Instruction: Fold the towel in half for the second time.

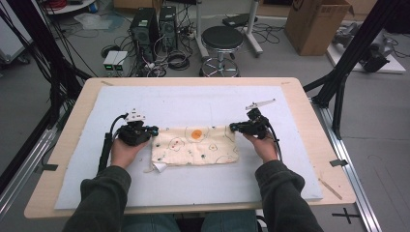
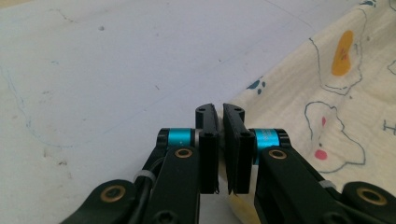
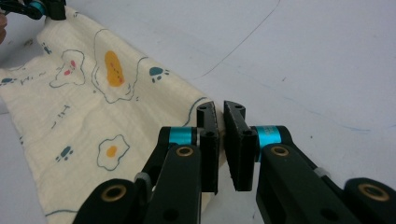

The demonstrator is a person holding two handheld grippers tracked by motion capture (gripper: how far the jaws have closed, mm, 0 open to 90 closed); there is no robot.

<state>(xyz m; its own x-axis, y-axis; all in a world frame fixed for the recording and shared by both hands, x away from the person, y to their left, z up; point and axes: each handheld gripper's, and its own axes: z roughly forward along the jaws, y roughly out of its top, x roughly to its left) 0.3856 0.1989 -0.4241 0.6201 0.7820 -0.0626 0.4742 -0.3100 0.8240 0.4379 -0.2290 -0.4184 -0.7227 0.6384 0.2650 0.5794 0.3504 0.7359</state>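
Nearest the person, two dark green sleeves (image 1: 104,193) come in over the front edge of the wooden table (image 1: 67,125), which carries a pale blue-white mat (image 1: 193,183). On that mat, between the hands, lies a cream cloth (image 1: 196,145), folded into a wide rectangle. It is a soft crinkled fabric printed with fried eggs in blue outline and orange yolk, small blue paw prints and pink-dotted shapes; one large orange yolk sits near its far edge. At its near left corner a small white flap (image 1: 157,167) sticks out from under the fold.

The left gripper (image 1: 153,130) sits at the cloth's far left corner. In the left gripper view its black jaws are nearly together with the cloth's edge (image 2: 233,198) pinched between them. The right gripper (image 1: 233,127) is at the far right corner; in the right gripper view its jaws are likewise drawn close, clamped on the cloth's hem (image 3: 205,105).

Beyond the table stand a black round stool (image 1: 222,38), two computer towers (image 1: 152,26) and a cardboard box (image 1: 316,24).
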